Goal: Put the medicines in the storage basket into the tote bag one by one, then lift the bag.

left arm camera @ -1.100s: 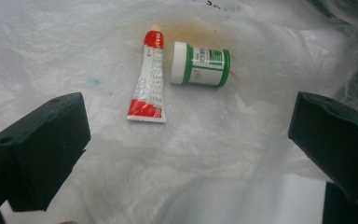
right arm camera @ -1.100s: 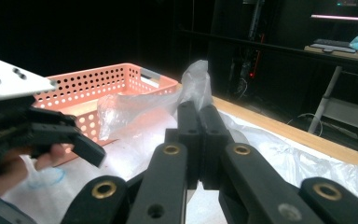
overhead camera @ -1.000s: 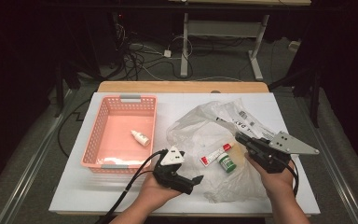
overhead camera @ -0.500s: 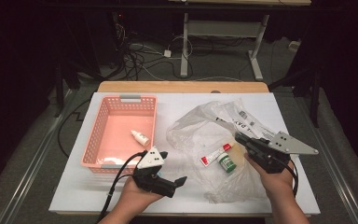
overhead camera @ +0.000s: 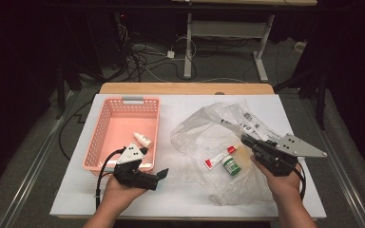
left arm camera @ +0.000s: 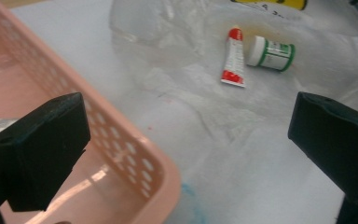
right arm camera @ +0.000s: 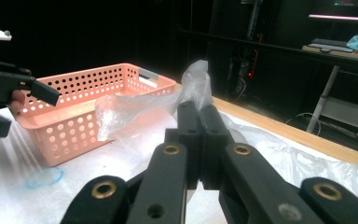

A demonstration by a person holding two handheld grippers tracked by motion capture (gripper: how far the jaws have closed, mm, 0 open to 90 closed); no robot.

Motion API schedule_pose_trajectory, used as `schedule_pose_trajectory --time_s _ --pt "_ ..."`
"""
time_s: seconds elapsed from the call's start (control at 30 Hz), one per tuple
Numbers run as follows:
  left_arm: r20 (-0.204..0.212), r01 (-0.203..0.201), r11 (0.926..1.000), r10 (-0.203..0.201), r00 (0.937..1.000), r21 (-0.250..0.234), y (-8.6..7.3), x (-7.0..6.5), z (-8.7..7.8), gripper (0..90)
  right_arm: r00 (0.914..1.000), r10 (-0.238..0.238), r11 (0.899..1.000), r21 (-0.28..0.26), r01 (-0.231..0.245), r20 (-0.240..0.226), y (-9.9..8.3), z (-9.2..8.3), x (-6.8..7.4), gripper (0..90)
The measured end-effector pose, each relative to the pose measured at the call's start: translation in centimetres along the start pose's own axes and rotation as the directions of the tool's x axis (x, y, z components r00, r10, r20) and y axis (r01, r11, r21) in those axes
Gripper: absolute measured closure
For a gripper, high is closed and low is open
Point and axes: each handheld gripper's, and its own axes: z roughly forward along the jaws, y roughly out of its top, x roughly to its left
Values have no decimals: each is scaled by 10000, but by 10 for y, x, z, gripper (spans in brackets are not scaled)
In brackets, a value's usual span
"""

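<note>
Plastic bag (overhead camera: 214, 137): clear, crumpled, spread on the white table (overhead camera: 180, 190) to the right of the pink basket (overhead camera: 105, 137). Your right gripper (overhead camera: 245, 140) has its jaws fully closed, pinching a fold of the film at the bag's right edge and holding it raised, as the right gripper view shows. Contents lying on the film: one red-and-white tube (left arm camera: 233, 57) and one green-and-white jar (left arm camera: 271, 52), side by side, just beside that gripper. Already in the basket: one small white bottle (overhead camera: 143, 139). Your left gripper (overhead camera: 163, 173) sits at the basket's near right corner, jaws wide apart and holding nothing, pointed toward the tube. Risks: if you lift the pinched fold higher, the jar is likely to roll; loose film may bunch between your open jaws and spoil a grip.
</note>
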Motion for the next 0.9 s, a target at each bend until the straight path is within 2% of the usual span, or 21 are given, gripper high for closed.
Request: schedule_pose_trajectory --time_s 0.1,0.2,0.43,0.67,0.8,0.9 --pt "-224 234 9997 -235 9995 -66 -2 9 -4 0 10000 -4 10000 1 4 4 0 0 0 897" --pt "-521 292 9996 -291 9982 22 -4 18 -9 0 10000 -23 10000 -67 23 -2 2 -2 0 897" --pt "-903 646 9978 -631 9939 145 -10 37 -17 0 10000 -58 9999 -117 58 -28 3 -3 0 896" --pt "-1352 1156 9931 -1120 9845 188 -14 53 -26 0 10000 -90 9999 -104 90 -39 2 -3 0 896" --pt "-1494 1388 9902 -1346 9796 179 -16 60 -29 0 10000 -87 9999 -88 87 -20 2 -3 0 896" --pt "-1308 1557 9875 -1510 9798 264 -13 63 -30 0 10000 -55 9999 -108 56 18 2 -3 0 896"
